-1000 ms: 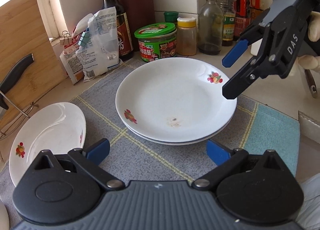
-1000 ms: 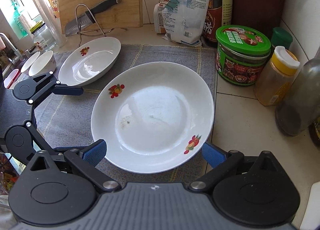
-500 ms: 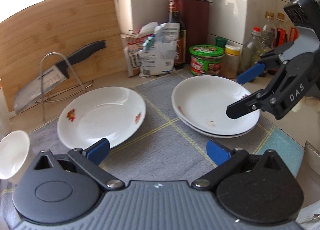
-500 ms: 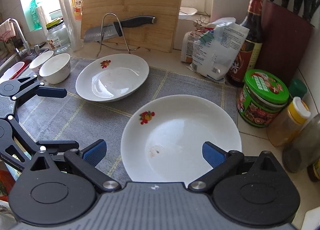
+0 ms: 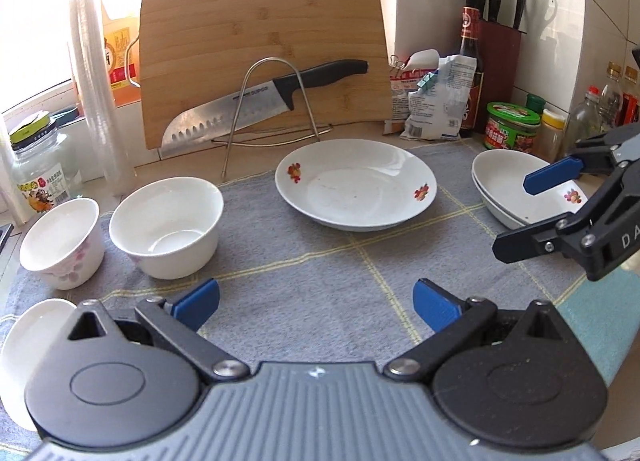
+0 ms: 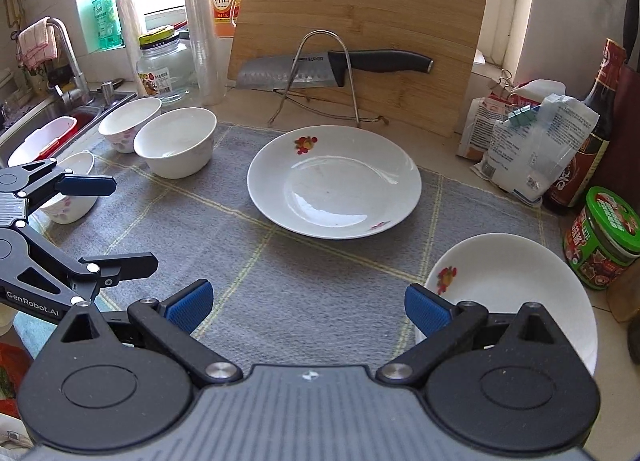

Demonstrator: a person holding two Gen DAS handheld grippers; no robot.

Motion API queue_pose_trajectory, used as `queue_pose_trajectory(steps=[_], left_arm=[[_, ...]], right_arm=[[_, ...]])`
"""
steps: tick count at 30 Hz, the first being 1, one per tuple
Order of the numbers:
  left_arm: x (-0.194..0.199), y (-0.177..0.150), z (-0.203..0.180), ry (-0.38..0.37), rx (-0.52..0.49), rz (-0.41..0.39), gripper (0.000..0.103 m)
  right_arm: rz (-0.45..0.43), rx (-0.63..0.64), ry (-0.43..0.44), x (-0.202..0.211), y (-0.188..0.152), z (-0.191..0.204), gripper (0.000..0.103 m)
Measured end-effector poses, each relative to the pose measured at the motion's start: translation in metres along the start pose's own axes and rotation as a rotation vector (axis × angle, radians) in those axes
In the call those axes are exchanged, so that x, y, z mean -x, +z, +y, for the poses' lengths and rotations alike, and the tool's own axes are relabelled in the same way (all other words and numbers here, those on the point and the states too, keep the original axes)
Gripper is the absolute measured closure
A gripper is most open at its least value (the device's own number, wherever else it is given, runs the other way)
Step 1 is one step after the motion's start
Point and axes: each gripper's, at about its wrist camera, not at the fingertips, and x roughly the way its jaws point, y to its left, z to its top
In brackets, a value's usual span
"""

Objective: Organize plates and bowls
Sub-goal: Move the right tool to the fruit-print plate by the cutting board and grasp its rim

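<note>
Counter (image 6: 452,149) is seen covered mostly by a grey mat (image 5: 320,273) with yellow grid lines. A wooden cutting board (image 5: 260,49) is leaned upright at the back, with a knife (image 5: 256,101) held across a wire stand (image 5: 272,109) in front of it.

Single plate (image 5: 352,189) is laid flat mid-mat, flower prints on its rim, nothing touching it. Stacked plates (image 5: 512,189), two by the look of the rims, are set at the mat's right end, near a green-lidded jar (image 5: 512,127).

Plain white bowl (image 5: 166,227) is placed on the mat's left side, flowered bowl (image 5: 60,243) just beside it further left. A third bowl (image 6: 70,197) is set nearer the mat's front-left corner, partly hidden behind the left gripper in the right wrist view.

Left hand-held gripper (image 5: 316,301) is held over bare mat, fingers spread apart, nothing between them. Right hand-held gripper (image 6: 308,303) is likewise spread wide and empty; its right finger (image 6: 426,309) is seen overlapping the stacked plates' near rim, contact cannot be told.
</note>
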Motion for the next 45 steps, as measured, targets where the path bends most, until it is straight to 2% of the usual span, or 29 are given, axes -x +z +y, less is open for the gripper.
queue_pose_trajectory(steps=[7, 11, 17, 24, 35, 40, 45], left_arm=[[-0.008, -0.006, 0.011, -0.047, -0.053, 0.012, 0.001], [-0.018, -0.001, 0.008, -0.074, -0.058, 0.011, 0.001], [-0.045, 0.008, -0.007, -0.055, -0.062, 0.013, 0.001], [-0.076, 0.024, -0.028, -0.033, -0.083, 0.025, 0.001], [-0.12, 0.023, -0.037, -0.047, -0.054, 0.108, 0.001], [-0.128, 0.024, -0.034, -0.052, -0.028, 0.115, 0.001], [-0.132, 0.027, -0.035, -0.058, -0.033, 0.115, 0.001]], right_arm=[[0.011, -0.068, -0.041, -0.003, 0.0, 0.017, 0.0], [0.016, -0.075, -0.033, -0.002, 0.006, 0.016, 0.0], [0.023, -0.048, 0.01, -0.019, 0.029, -0.007, 0.0], [0.057, -0.023, 0.047, -0.063, 0.068, -0.046, 0.0], [0.2, -0.062, 0.083, -0.128, 0.099, -0.097, 0.0], [0.268, -0.097, 0.118, -0.155, 0.104, -0.112, 0.0], [0.3, -0.121, 0.172, -0.173, 0.111, -0.121, 0.0]])
